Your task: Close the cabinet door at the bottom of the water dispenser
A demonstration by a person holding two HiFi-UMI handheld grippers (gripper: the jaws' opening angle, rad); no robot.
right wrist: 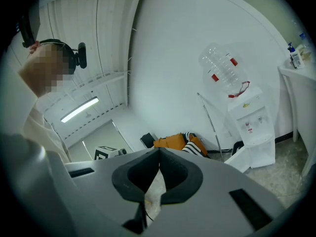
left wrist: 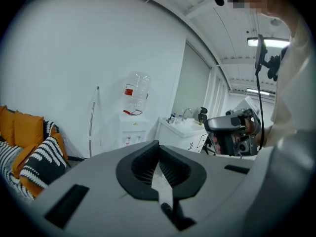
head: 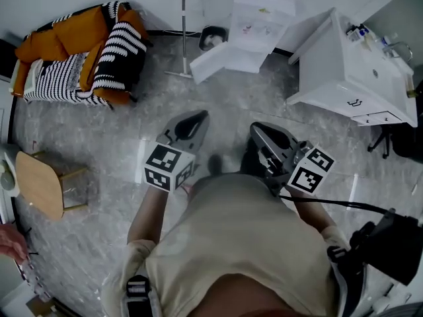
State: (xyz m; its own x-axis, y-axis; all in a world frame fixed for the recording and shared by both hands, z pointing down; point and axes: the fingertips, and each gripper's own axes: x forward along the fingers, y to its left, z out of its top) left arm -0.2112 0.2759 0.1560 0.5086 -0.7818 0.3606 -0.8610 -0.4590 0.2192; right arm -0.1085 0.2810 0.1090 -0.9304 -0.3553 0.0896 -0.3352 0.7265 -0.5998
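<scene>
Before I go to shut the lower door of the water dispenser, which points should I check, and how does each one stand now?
1. Door shut: not ok. The cabinet door stands swung open at the bottom of the water dispenser.
2. Left gripper free: ok. Its jaws are together with nothing between them.
3. Right gripper free: ok. Its jaws are together and empty.
4. Grippers at the door: not ok. Both are close to the person's body, well apart from the door.
5. Pole out of the door's swing: cannot tell. Its foot stands just beside the door's outer edge.
</scene>
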